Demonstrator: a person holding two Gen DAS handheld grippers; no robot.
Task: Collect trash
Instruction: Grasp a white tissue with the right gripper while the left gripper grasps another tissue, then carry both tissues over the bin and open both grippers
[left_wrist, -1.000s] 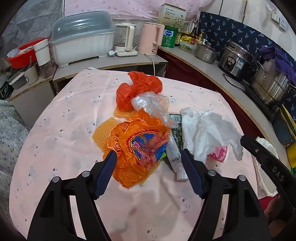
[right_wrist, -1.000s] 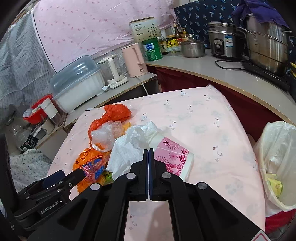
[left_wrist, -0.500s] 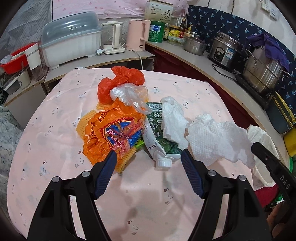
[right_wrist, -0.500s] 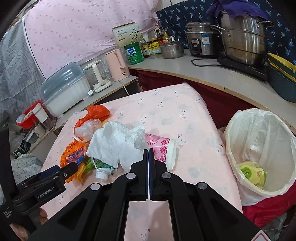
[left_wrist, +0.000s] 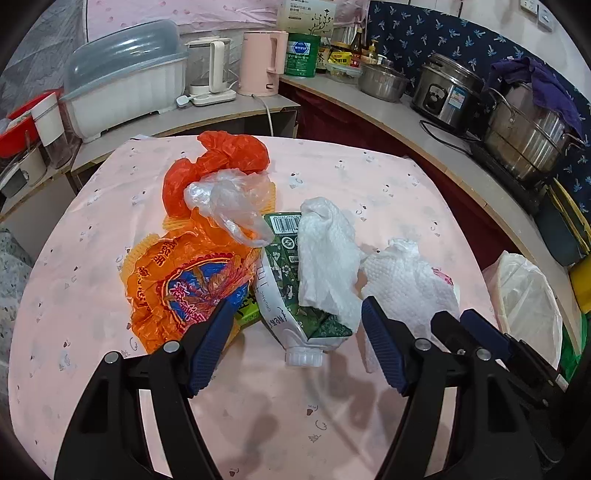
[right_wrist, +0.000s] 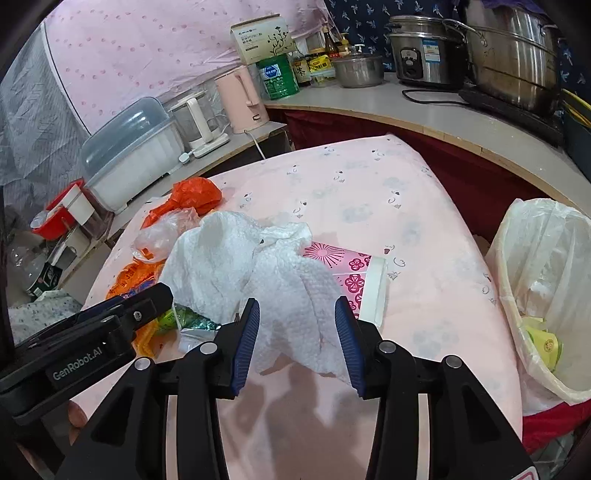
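Two pairs of tongs are mine, and both stand spread over the trash on the pink-clothed bench (left_wrist: 369, 177). My left tongs (left_wrist: 297, 338) gape at the bottom of their frame around the white cap end of a flattened green carton (left_wrist: 284, 280), gripping nothing; along the carton's white edge I read "ORGANIC", with a barcode at its top. Left of it lies an orange wrapper (left_wrist: 184, 280) printed with red characters I cannot make out, and above that a clear plastic bag (left_wrist: 229, 199) rests against a red plastic bag (left_wrist: 221, 155). A white paper towel (left_wrist: 325, 258) drapes over the carton.

My right tongs (right_wrist: 297, 330) are parted at the lower middle of their frame, with a second crumpled paper towel (right_wrist: 291, 295) between the blue pads, not pinched. Just behind it lies a pink flower-patterned paper cup (right_wrist: 358, 273) on its side. At the right edge stands a white-lined trash bin (right_wrist: 535, 258) holding yellow scraps. "GenRobot.AI" reads on the left tongs' side at lower left.
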